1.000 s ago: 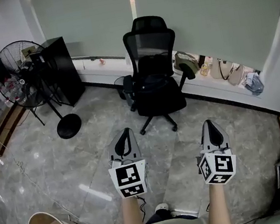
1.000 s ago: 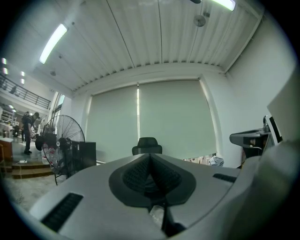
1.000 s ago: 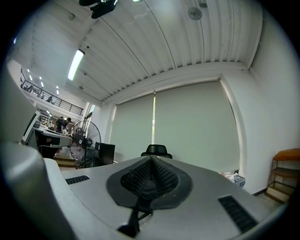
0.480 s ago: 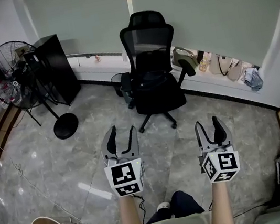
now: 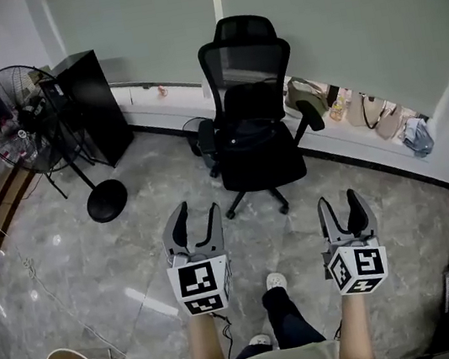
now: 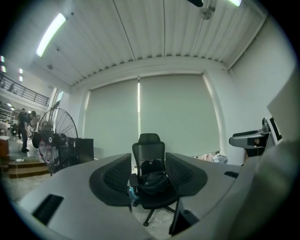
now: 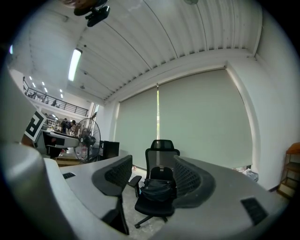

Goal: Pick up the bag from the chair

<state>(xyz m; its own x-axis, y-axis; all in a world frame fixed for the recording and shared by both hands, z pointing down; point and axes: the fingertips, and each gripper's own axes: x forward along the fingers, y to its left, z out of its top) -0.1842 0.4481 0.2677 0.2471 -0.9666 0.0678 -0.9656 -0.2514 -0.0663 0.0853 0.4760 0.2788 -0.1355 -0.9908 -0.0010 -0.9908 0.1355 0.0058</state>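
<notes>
Black soft bag (image 5: 252,131) lies slumped on the seat of the black mesh-backed office chair (image 5: 246,64), against its backrest. The chair stands on the grey marbled floor (image 5: 76,259) before the pale roller blinds (image 5: 139,27). We hold our left gripper (image 5: 197,215) and right gripper (image 5: 339,201) side by side, well apart from the chair. Each has its jaws spread and empty, and each gripper view frames the distant bag between them.
</notes>
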